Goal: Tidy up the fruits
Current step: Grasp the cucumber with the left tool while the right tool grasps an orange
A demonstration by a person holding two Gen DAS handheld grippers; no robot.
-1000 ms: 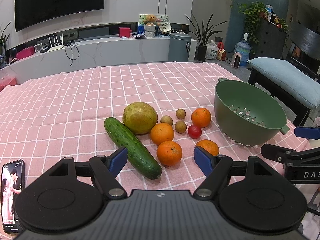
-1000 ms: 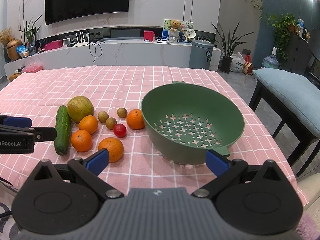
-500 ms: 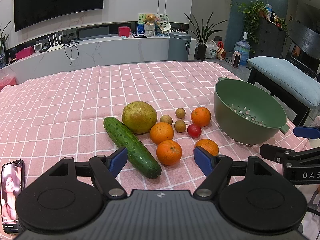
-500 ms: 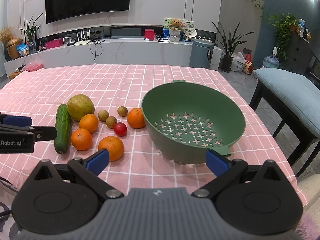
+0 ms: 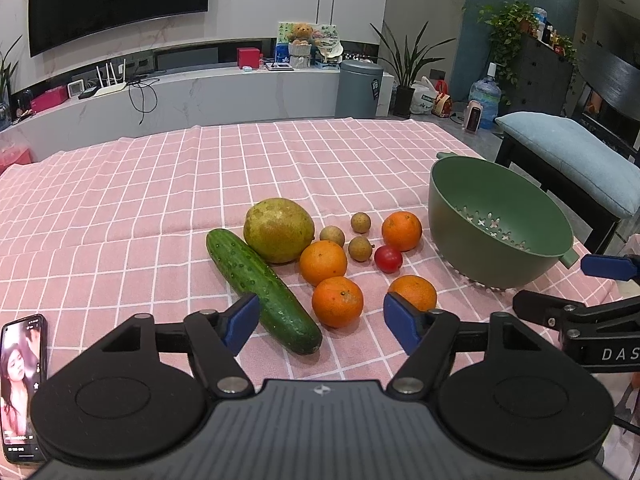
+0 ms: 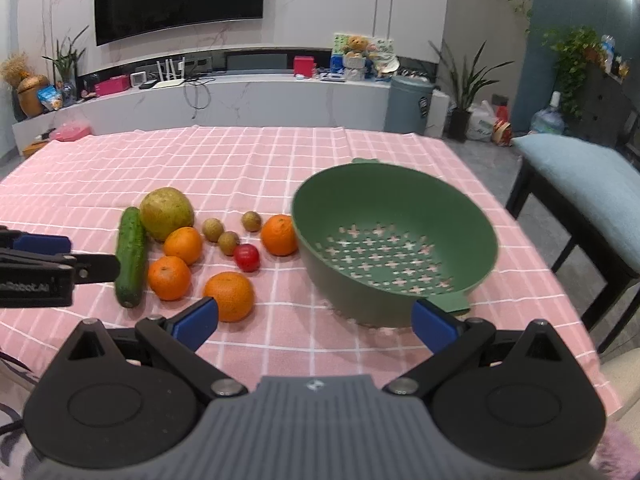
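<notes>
On the pink checked cloth lie a cucumber (image 5: 262, 288), a large yellow-green fruit (image 5: 279, 229), several oranges, the nearest (image 5: 413, 292), three small brown fruits such as one (image 5: 360, 222), and a red tomato (image 5: 388, 258). An empty green colander (image 5: 500, 220) stands to their right, also in the right wrist view (image 6: 394, 240). My left gripper (image 5: 320, 320) is open and empty, just short of the cucumber's near end and the oranges. My right gripper (image 6: 314, 320) is open and empty, before the colander and the nearest orange (image 6: 229, 295).
A phone (image 5: 22, 384) with a lit screen lies at the table's near left edge. A bench with a blue cushion (image 6: 580, 176) stands right of the table. The table's right edge runs just past the colander.
Both grippers have crept slightly forward toward the fruit and colander. Nothing on the table has moved.
</notes>
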